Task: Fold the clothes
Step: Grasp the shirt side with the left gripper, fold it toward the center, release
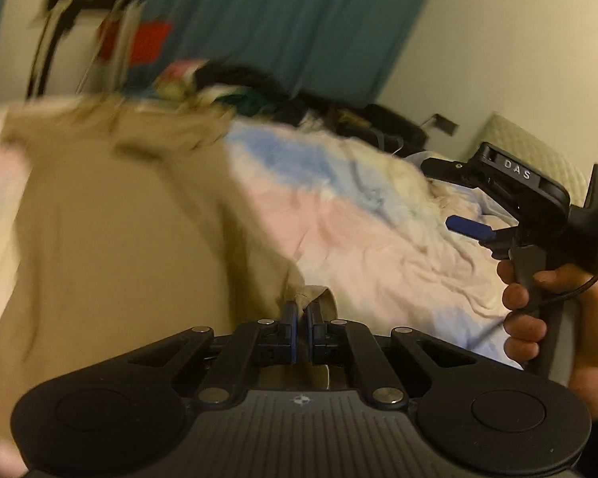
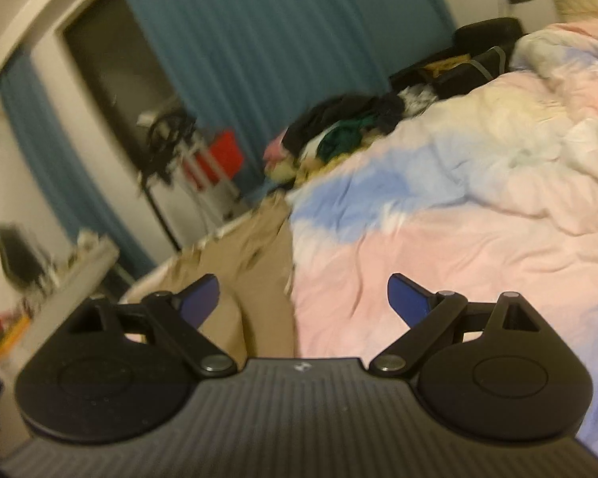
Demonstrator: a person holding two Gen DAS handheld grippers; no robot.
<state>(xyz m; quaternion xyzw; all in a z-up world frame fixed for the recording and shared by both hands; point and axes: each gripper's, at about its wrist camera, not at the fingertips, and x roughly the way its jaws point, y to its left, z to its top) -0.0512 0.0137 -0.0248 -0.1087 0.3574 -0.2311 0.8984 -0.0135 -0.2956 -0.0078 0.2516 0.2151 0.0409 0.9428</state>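
left gripper (image 1: 301, 312), low centre of its view, is pinching a fold of the tan garment (image 1: 111, 239), which fills the left half. right gripper (image 2: 303, 298) spread wide, nothing between, over the pastel bedspread (image 2: 438, 239). clothes pile (image 2: 339, 131) at the far edge, teal curtain (image 2: 259, 40) behind.

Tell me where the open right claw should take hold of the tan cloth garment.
Probably the free edge of the tan cloth garment beside the pastel bedcover, approached from the bedcover side. The left claw already pinches one bunched edge, and the right claw faces that border.
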